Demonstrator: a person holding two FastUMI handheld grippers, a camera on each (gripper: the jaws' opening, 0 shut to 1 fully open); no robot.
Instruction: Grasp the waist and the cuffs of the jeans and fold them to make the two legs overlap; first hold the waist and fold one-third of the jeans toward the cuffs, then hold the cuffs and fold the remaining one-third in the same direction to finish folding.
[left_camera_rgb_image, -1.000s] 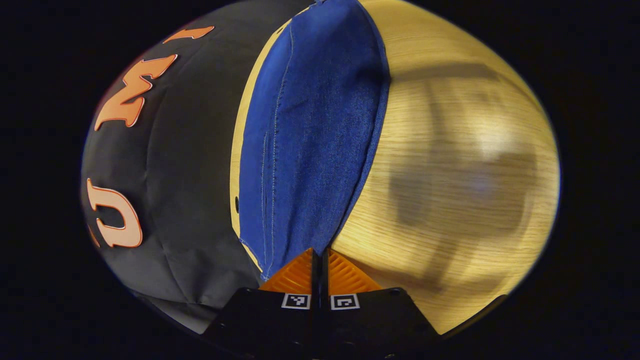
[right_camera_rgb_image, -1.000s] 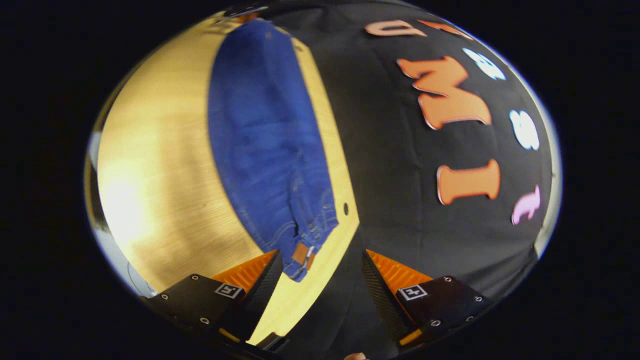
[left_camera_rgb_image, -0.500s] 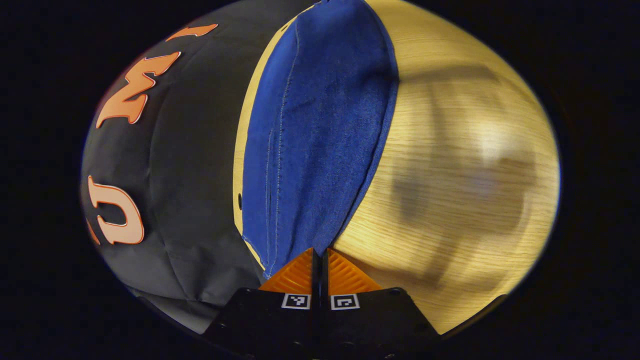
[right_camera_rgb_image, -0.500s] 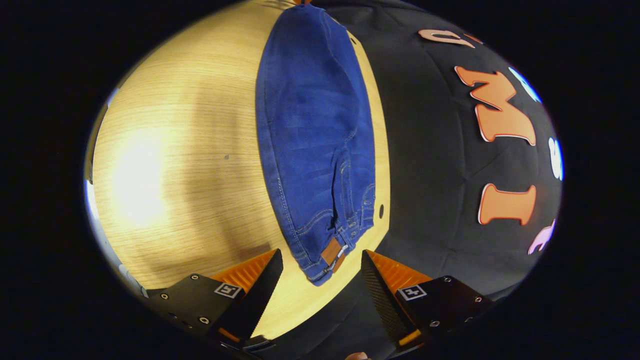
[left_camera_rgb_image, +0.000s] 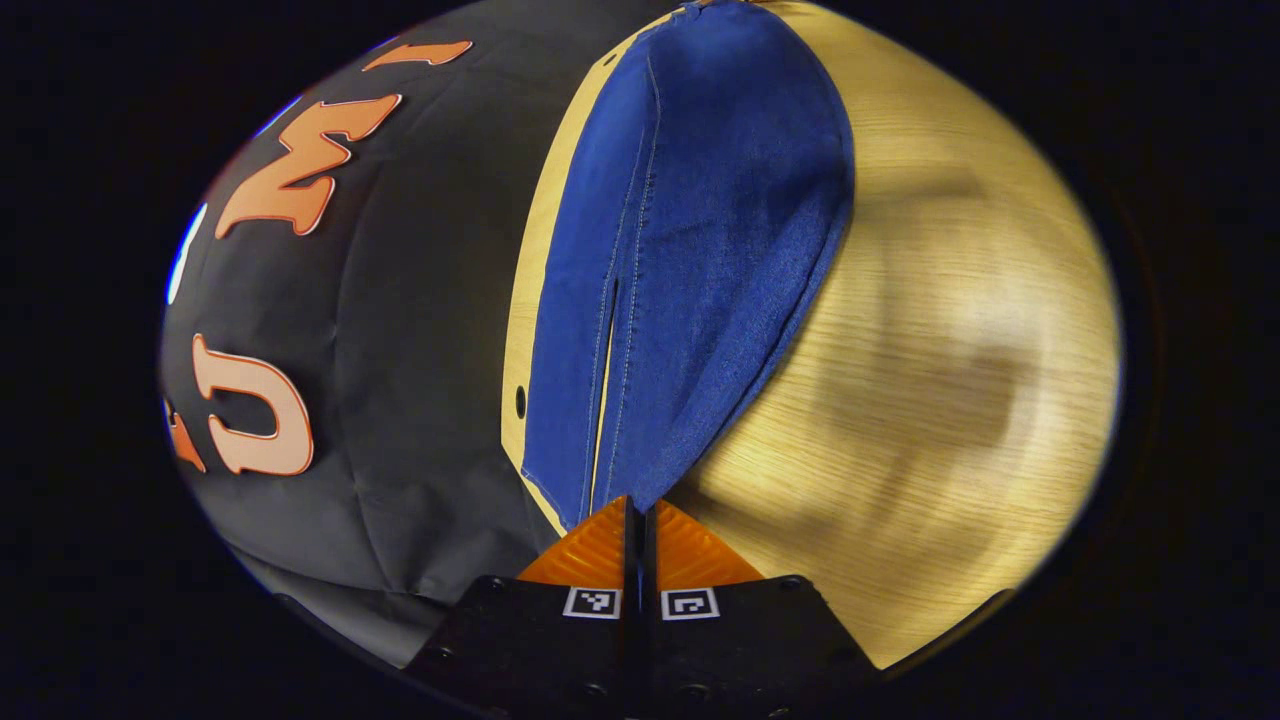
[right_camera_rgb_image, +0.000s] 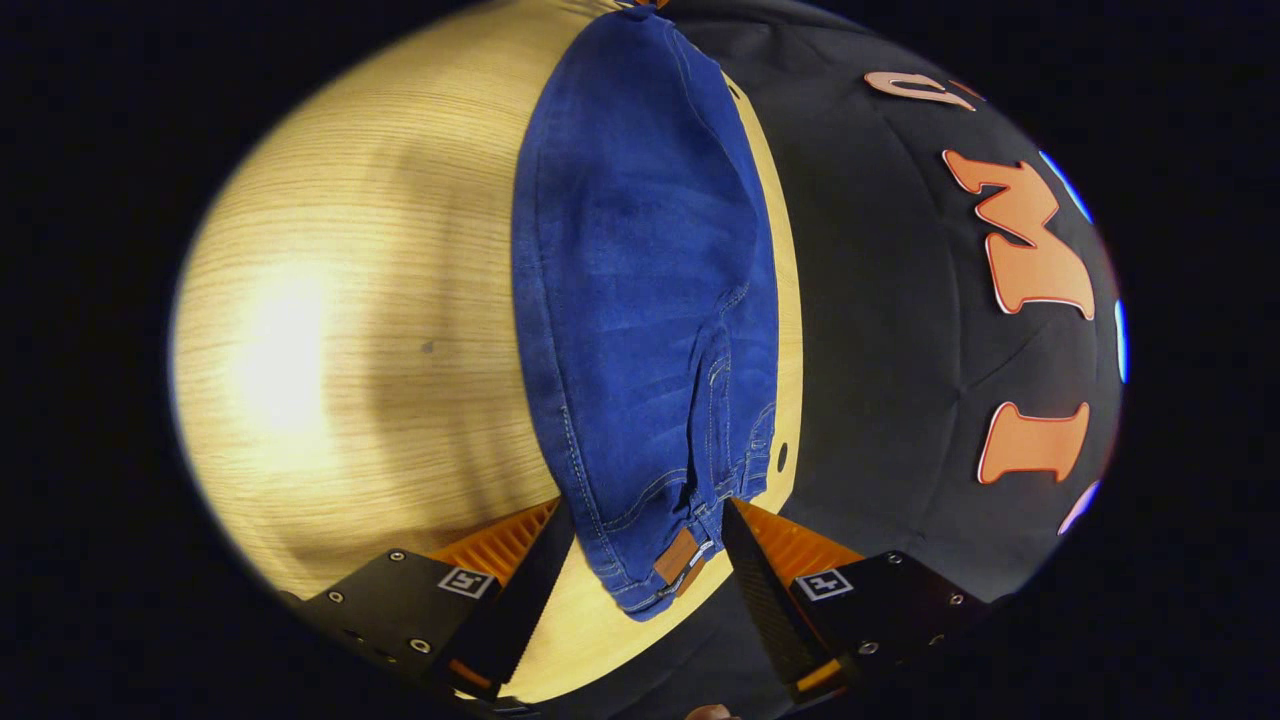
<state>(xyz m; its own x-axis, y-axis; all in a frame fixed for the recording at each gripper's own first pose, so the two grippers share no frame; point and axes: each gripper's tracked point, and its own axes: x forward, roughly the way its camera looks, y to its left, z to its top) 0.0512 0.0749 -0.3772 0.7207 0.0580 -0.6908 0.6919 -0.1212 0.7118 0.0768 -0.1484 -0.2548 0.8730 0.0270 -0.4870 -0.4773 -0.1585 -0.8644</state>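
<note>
Blue jeans (left_camera_rgb_image: 690, 250) lie lengthwise on the wooden table (left_camera_rgb_image: 950, 350), close to its far edge by the wall. In the left gripper view the legs narrow down to my left gripper (left_camera_rgb_image: 638, 512), which is shut on the cuff end. In the right gripper view the jeans (right_camera_rgb_image: 640, 280) stretch away from me, legs overlapped. Their waist end, with a brown leather patch (right_camera_rgb_image: 678, 556), lies between the fingers of my right gripper (right_camera_rgb_image: 647, 508). That gripper is open and its fingers stand on either side of the waistband.
The black cloth wall (left_camera_rgb_image: 400, 350) hangs right behind the table's far edge, a narrow strip of wood away from the jeans. A small round hole (right_camera_rgb_image: 781, 457) sits in that strip. Bare wood (right_camera_rgb_image: 330, 330) spreads wide on the other side of the jeans.
My right gripper has moved forward and sideways, so the waist now lies between its open fingers. My left gripper stays shut at the cuffs; a slit has opened between the two legs.
</note>
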